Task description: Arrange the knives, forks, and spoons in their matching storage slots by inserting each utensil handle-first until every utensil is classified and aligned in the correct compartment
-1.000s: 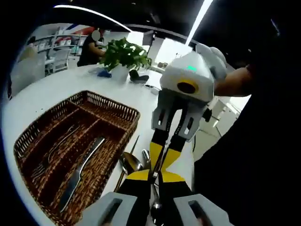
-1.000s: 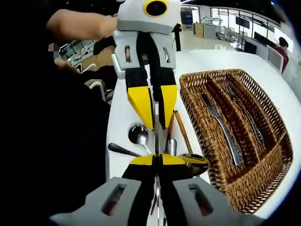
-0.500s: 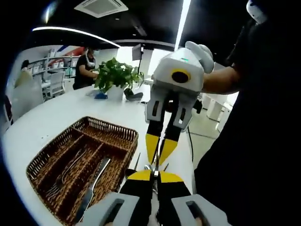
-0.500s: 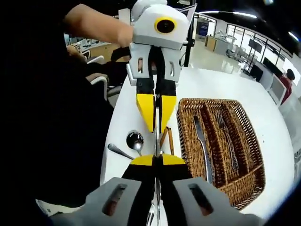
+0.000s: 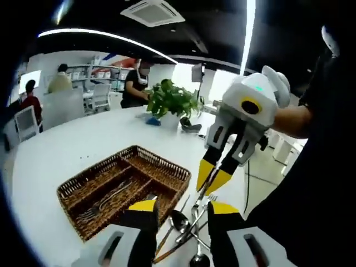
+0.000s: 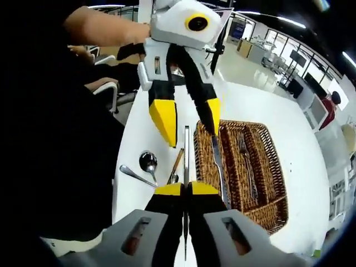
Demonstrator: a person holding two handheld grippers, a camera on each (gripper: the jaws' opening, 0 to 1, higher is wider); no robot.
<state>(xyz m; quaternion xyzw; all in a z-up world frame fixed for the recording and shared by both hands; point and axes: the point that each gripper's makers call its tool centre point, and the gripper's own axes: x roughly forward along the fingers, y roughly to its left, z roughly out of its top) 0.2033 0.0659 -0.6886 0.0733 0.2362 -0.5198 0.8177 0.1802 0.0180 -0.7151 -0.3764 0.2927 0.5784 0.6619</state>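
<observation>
Right gripper view has our right gripper (image 6: pixel 186 189) with its fingers clamped on a thin metal utensil (image 6: pixel 186 150), blade or handle sticking straight forward over the bench (image 6: pixel 261 105). Looks like a knife to us, but it's edge-on so we can't swear to it. In the left gripper view the same utensil hangs from the right gripper (image 5: pixel 213 181), tip pointing down toward the pile.

Our left gripper (image 6: pixel 189 119) is right ahead of it with fingers spread wide, one either side of the utensil's far end and not touching it. Same story in the left gripper view, where the left gripper (image 5: pixel 181 208) is released and gripping nothing.

So we reckon this is a handover or regrip: the right one holds and the left one is let go. Next move probably means carrying it across to the wicker tray (image 6: pixel 267 167), lining it up with the right slot and sliding it in handle-first. There's a knife (image 6: pixel 218 161) lying in the slot nearest the loose pile and forks (image 6: pixel 247 161) in the next one along.

Still waiting near the bench edge beside the tray: a spoon (image 6: pixel 147 161), another spoon (image 6: pixel 133 175) and a wooden-handled piece (image 6: pixel 176 162).

Pose-wise, the two grippers face each other nose to nose above the bench. The person's forearm (image 6: pixel 103 25) comes in behind the left gripper.
</observation>
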